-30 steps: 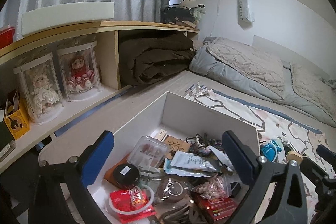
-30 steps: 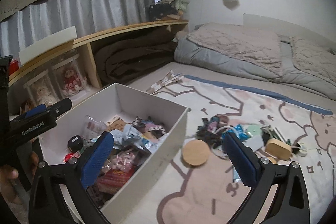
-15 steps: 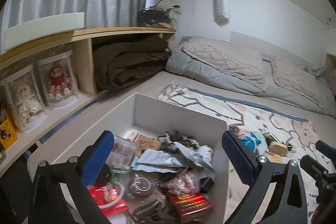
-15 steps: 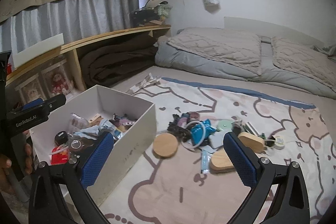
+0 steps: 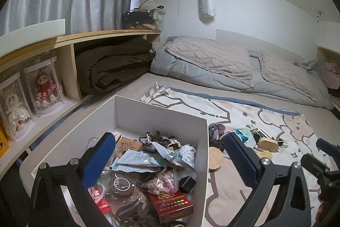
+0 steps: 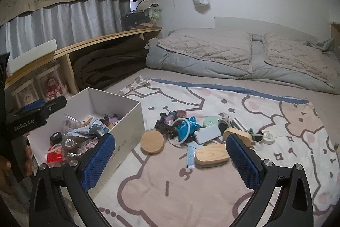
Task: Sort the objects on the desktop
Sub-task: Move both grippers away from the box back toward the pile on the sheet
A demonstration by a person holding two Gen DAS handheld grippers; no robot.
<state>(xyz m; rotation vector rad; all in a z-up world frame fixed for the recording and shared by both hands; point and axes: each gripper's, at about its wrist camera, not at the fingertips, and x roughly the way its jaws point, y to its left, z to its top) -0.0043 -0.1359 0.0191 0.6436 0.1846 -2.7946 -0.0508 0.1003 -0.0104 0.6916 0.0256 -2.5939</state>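
Observation:
A white box (image 5: 161, 114) (image 6: 129, 120) full of small items stands on the left of a cartoon-print blanket (image 6: 191, 180). My left gripper (image 5: 170, 154) hovers open above the box's contents, holding nothing. To the right of the box lies a pile of loose things: a round cork coaster (image 6: 152, 142), a blue pouch (image 6: 188, 125), a white case (image 6: 208, 135), a wooden oval piece (image 6: 212, 155). My right gripper (image 6: 170, 154) stands open above the blanket in front of this pile, empty. The coaster (image 5: 215, 161) also shows in the left wrist view.
A wooden shelf (image 5: 70, 42) runs along the left with boxed dolls (image 5: 45, 86) and a folded brown blanket (image 5: 114, 65). Grey bedding (image 6: 244, 56) lies at the back. A hand (image 6: 6, 173) grips the left tool at the right wrist view's left edge.
Both views have swung right and pulled back: the box slid left in frame and the loose pile on the blanket came into fuller view. Both grippers stayed open.

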